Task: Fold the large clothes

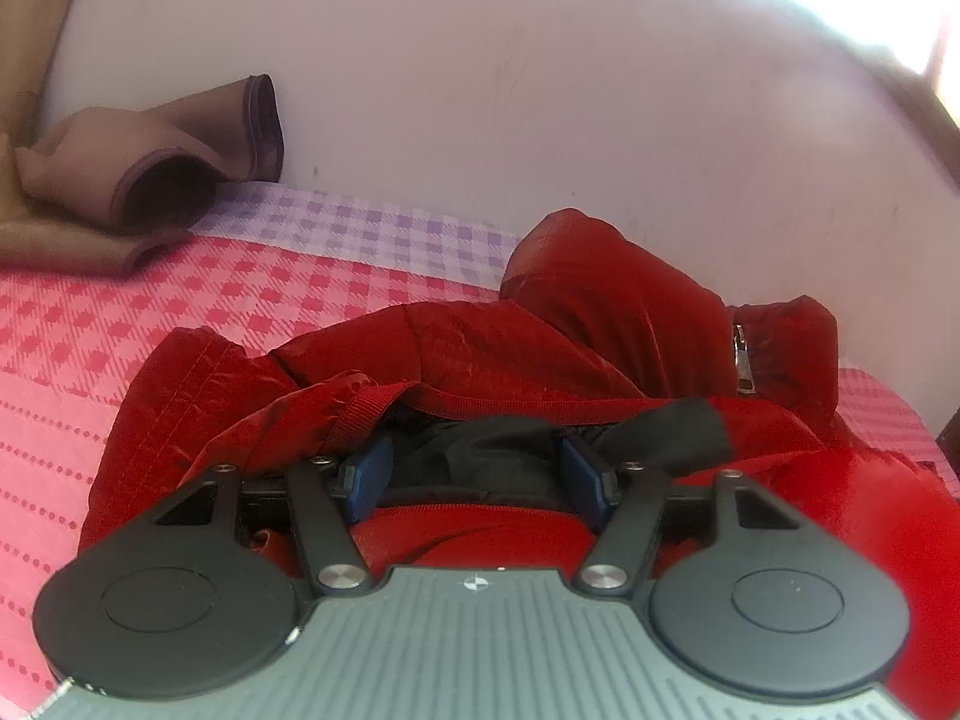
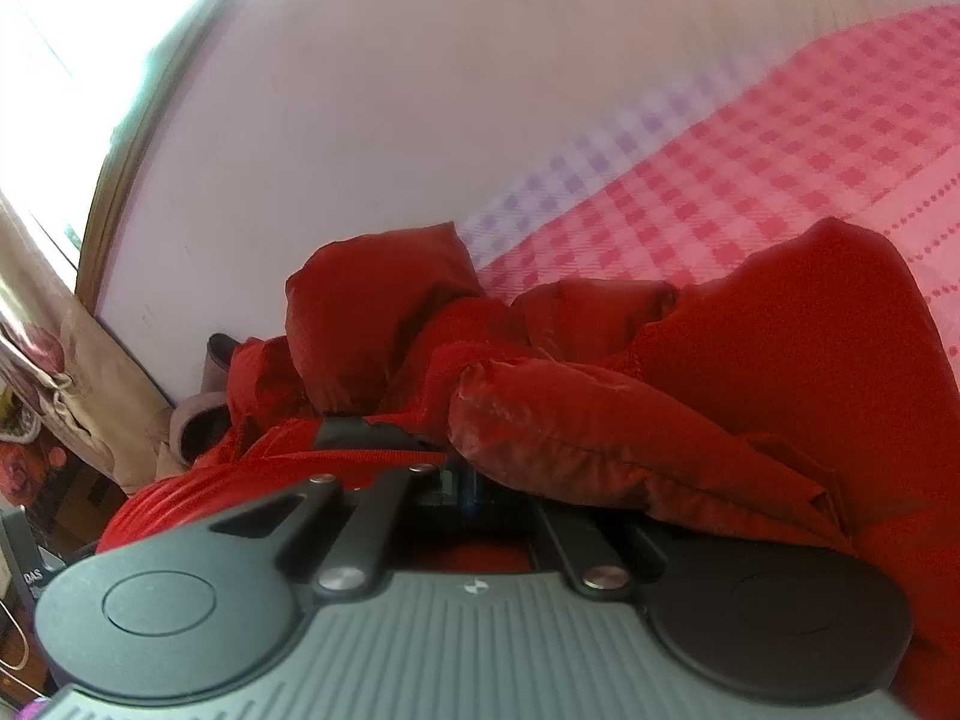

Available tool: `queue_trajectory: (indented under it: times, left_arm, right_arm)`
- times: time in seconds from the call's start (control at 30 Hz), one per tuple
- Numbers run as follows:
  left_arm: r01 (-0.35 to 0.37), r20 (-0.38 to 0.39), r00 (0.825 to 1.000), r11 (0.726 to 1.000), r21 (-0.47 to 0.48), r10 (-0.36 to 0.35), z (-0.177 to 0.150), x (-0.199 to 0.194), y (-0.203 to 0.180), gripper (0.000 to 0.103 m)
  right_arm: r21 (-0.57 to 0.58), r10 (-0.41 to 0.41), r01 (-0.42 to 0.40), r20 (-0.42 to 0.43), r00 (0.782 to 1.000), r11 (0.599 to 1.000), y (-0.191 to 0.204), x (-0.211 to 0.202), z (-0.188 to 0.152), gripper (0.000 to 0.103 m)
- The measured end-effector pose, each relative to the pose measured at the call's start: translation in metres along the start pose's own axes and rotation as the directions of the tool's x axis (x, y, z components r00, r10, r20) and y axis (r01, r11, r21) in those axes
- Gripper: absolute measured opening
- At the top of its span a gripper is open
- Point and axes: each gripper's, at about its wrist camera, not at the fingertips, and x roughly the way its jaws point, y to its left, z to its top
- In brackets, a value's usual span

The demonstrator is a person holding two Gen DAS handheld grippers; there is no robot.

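Note:
A red puffy jacket (image 1: 540, 336) lies bunched on the checked bed. In the left wrist view my left gripper (image 1: 477, 468) is open, its blue pads (image 1: 369, 477) spread either side of the black lining (image 1: 480, 450) at the jacket's red ribbed edge. In the right wrist view the same red jacket (image 2: 600, 396) is draped over my right gripper (image 2: 474, 489). Its fingers are buried under a fold of the jacket, so I cannot see how the jaws stand. A zipper pull (image 1: 743, 360) shows at the jacket's right side.
The bed has a pink and purple checked cover (image 1: 180, 312) against a pale wall (image 1: 480, 90). A brown garment (image 1: 150, 180) lies at the far left by the wall. In the right wrist view, a window frame (image 2: 138, 138), a curtain and clutter stand at left.

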Motion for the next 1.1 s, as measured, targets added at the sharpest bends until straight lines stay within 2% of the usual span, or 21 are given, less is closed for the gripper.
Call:
queue_trajectory:
  times: [0.47, 0.7, 0.93, 1.1]
  left_arm:
    - [-0.003, 0.004, 1.0, 1.0, 0.002, 0.003, -0.001, -0.002, -0.001, 0.064]
    - [0.002, -0.003, 1.0, 1.0, 0.002, -0.002, -0.001, -0.001, -0.001, 0.064]
    - [0.001, -0.007, 1.0, 1.0, 0.001, -0.001, 0.0, 0.0, 0.0, 0.064]
    - [-0.028, 0.007, 1.0, 0.999, 0.033, 0.028, 0.0, -0.003, -0.006, 0.064]
  right_arm:
    - [-0.127, -0.075, 0.081, 0.046, 0.996, 0.989, 0.02, -0.006, -0.006, 0.0]
    - [-0.115, -0.067, 0.07, 0.031, 0.997, 0.991, 0.018, -0.003, -0.004, 0.0]
    - [-0.038, -0.023, 0.023, 0.009, 1.0, 0.999, 0.006, -0.002, -0.001, 0.0]
    - [-0.016, -0.004, 0.004, 0.015, 1.0, 1.0, 0.004, -0.003, 0.0, 0.0]
